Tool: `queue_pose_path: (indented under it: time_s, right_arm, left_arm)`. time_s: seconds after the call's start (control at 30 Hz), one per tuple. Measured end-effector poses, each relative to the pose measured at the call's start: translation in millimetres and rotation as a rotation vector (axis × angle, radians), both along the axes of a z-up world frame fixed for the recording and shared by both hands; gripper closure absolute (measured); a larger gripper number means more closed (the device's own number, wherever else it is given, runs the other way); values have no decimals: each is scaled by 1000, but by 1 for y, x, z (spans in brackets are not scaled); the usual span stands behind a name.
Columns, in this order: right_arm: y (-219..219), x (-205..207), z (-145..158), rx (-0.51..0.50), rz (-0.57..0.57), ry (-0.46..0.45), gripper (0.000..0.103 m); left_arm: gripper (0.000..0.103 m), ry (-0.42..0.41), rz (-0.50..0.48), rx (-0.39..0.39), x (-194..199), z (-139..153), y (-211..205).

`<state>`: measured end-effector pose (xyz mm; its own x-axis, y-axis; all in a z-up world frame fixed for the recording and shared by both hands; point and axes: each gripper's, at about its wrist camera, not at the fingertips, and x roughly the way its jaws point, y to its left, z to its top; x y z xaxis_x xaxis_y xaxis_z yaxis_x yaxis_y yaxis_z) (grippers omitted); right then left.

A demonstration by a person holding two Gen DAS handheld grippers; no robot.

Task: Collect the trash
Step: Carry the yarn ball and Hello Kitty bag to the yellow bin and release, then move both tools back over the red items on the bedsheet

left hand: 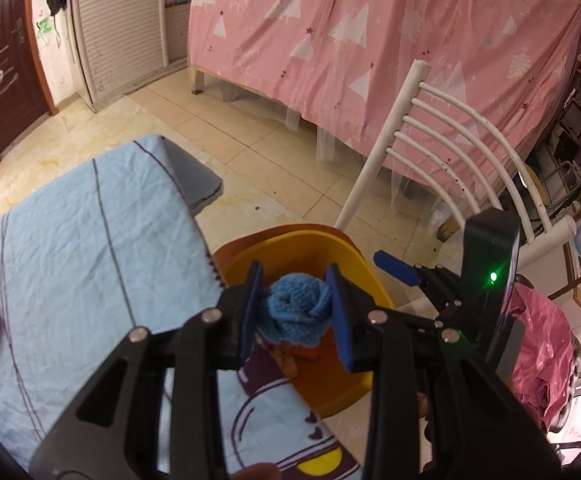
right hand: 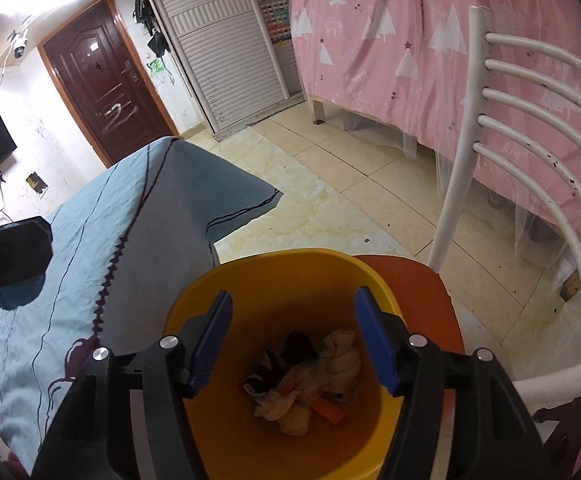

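Blue knitted piece [left hand: 296, 302]: a soft woollen wad, rolled like a rosette, pinched between the blue pads of the left gripper [left hand: 296, 312] and hanging just over the mouth of the yellow bin [left hand: 364, 276].
Left tongs: narrow, closed on the knit from both sides; the wool bulges out above and below the pads.
Right tongs: the right gripper [right hand: 293, 344] stands wide with nothing between its pads, poised over the bin's opening.
Yellow bin: sits on the orange chair seat [right hand: 422, 280], close beside the cloth-covered table [left hand: 82, 248].
Already in the bin: crumpled pale rags [right hand: 314, 384], something dark, and an orange scrap, all lying at the bottom.
How it will handle: I judge the knit light, limp and squashy, not fragile and not slippery; it should drop straight once let go.
Where to hold: across the thick middle of the roll, as now; a loose edge would likely unravel or snag on a pad.
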<state>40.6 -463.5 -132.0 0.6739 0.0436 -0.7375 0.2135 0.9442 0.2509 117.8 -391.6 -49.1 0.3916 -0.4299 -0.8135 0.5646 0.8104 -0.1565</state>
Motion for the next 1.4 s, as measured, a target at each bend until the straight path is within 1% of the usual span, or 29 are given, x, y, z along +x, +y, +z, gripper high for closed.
queue_pose_path:
  time_s: [0.03,0.07,0.1,0.17,0.33,0.47,0.67,0.73,0.77,1.03,1.13,1.23,1.4]
  right_arm:
    - [-2,-1,0,1,-4,0,45]
    - [-4,0,0,2,-8,1,45]
    - [-5,0,-1,5,-11,2,45]
    - [-6,-1,-1,3,-13,2,45]
    - [-4,-1,1,2,-10,2,45]
    - [5,1,9,-10,1,-4,45]
    - [26,10,30,-42,22,-31,45]
    - [34,15,38,-46,34,-42,45]
    - [40,17,41,-53,41,-45,45]
    - [90,38,67,-105,116,-64,45]
    - [109,47,76,-122,146,-72,44]
    - [132,55,84,-136,179,-81,43]
    - [176,73,94,-161,257,-88,42]
  left_arm:
    - [70,5,-2,-1,1,-1,-2]
    - [59,10,-3,-3,2,-1,-4]
    - [43,15,-2,-7,2,-1,-5]
    - [37,16,0,-17,3,1,-5]
    - [37,17,16,-22,2,4,3]
    - [37,8,38,-38,4,13,18]
    - [36,-12,87,-77,8,29,56]
    - [34,-19,109,-89,10,34,73]
    - [33,-22,116,-91,12,37,77]
    - [33,-64,191,-108,16,50,135]
    - [33,-99,226,-95,17,53,159]
    - [30,-132,263,-71,18,53,181]
    - [30,-147,333,-61,22,55,221]
